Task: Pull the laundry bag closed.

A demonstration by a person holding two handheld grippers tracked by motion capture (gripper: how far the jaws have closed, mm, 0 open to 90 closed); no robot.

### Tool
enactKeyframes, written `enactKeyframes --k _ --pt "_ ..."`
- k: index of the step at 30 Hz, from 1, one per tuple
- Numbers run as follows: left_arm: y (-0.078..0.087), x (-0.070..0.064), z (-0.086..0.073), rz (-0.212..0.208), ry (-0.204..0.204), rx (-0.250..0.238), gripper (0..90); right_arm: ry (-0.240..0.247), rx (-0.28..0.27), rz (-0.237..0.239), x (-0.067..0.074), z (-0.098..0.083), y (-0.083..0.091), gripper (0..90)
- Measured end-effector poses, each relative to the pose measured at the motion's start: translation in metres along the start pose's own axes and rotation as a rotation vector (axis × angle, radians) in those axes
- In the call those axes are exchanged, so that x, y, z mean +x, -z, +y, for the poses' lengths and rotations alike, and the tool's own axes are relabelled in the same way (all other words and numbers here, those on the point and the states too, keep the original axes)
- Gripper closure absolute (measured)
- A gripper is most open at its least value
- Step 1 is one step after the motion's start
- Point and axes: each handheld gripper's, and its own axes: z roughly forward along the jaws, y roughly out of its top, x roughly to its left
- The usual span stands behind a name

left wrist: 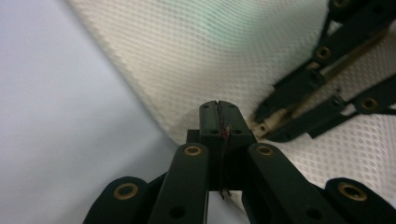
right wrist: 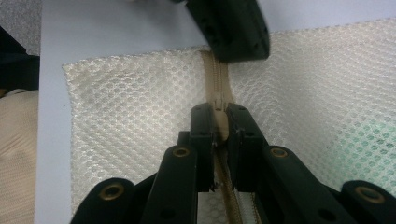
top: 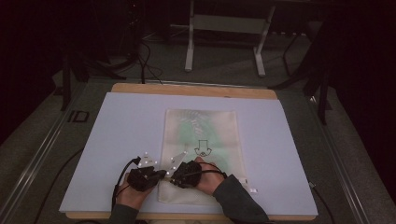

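Between the right tool [right wrist: 219, 126] jaws sits the tan zipper [right wrist: 216, 81] of a mesh bag [top: 201, 140] lying flat on the counter [top: 116, 121], clamped. Just beside it, the left tool [left wrist: 218, 112] pinches the bag's edge. Light, limp, slippery mesh; the stiffer zipper tape likely gives the surest hold.

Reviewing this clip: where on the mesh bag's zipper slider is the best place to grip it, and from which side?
Grip the zipper slider by its small tan pull tab, coming in along the zipper line from the opened end. The tab stands proud of the flat mesh bag, so narrow jaws can pinch its two flat faces. The right gripper already straddles it that way.
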Motion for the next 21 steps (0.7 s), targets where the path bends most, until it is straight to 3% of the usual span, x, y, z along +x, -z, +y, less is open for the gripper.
enactKeyframes --k 8,21 --pt "-0.0042 -0.0027 -0.0012 0.007 -0.011 0.032 89.1 0.011 0.009 -0.002 0.0003 0.0008 0.0004 82.4" --pt "-0.0045 -0.0004 -0.0017 -0.007 -0.011 0.034 89.3 0.030 0.026 -0.008 0.0021 0.0017 0.0026 82.4"
